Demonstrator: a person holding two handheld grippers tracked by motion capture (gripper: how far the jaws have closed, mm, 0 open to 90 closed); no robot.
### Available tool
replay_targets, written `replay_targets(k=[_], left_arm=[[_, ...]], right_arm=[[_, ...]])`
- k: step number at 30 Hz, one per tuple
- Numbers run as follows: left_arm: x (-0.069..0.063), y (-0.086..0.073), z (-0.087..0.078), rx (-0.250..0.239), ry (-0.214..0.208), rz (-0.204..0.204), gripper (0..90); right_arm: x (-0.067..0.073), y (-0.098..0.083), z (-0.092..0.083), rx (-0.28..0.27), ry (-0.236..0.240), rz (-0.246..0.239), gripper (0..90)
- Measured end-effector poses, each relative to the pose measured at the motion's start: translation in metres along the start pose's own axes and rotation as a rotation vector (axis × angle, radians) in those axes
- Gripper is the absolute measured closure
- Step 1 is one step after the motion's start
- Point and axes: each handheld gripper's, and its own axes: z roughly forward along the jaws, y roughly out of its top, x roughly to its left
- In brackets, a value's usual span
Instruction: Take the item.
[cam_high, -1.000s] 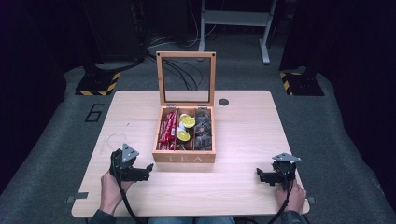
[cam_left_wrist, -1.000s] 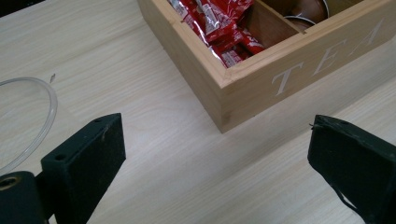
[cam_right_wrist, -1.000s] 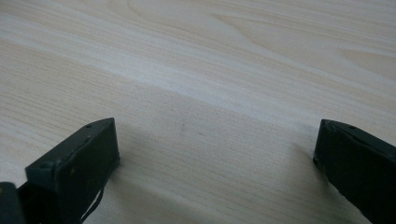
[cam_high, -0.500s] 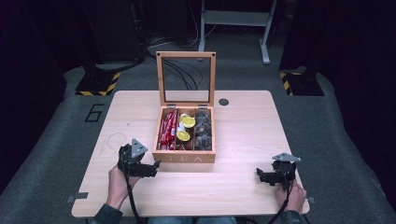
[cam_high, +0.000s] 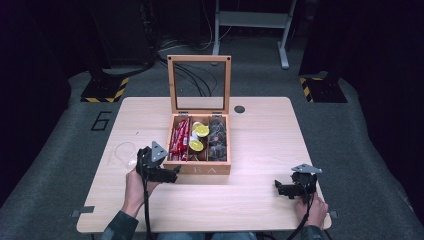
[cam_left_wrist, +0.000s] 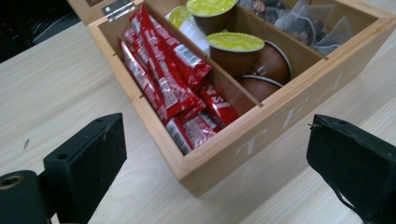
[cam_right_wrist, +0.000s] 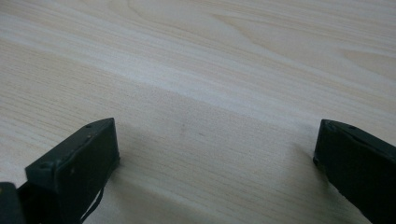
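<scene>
Wooden tea box (cam_high: 200, 169) stood at the middle of the table (cam_high: 260, 145), lid raised upright at its far edge. I held the left gripper (cam_high: 172, 175) just beside the box's near left corner, jaws spread wide and clamping nothing. In the left gripper view (cam_left_wrist: 215, 154), that corner sat between the two jaws, slightly beyond them. Red sachets (cam_left_wrist: 173, 88) filled the box's left compartment, yellow-lidded capsules (cam_left_wrist: 236, 44) the middle one, and clear-wrapped tea bags (cam_left_wrist: 313, 25) the right one. I held the right gripper (cam_high: 281, 188) low near the table's near right corner, well apart from the box. In the right gripper view (cam_right_wrist: 215, 154), its jaws stood wide apart over bare wood, with nothing between them.
</scene>
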Motion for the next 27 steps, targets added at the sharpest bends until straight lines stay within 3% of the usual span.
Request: replay_targets(k=[7,11,19,27], left_arm=[[-0.005,0.016,0.01,-0.007,-0.032,0.009,6.2],[-0.007,0.022,0.015,0.006,-0.035,0.029,5.8],[-0.008,0.033,0.025,0.0,-0.049,0.02,4.6],[-0.013,0.048,0.035,0.009,-0.065,0.037,3.7]], right_arm=[[0.0,0.0,0.0,0.001,0.0,-0.002,0.0],[0.0,0.0,0.0,0.0,0.0,0.0,0.0],[0.0,0.0,0.0,0.0,0.0,0.0,0.0],[0.0,0.0,0.0,0.0,0.0,0.0,0.0]])
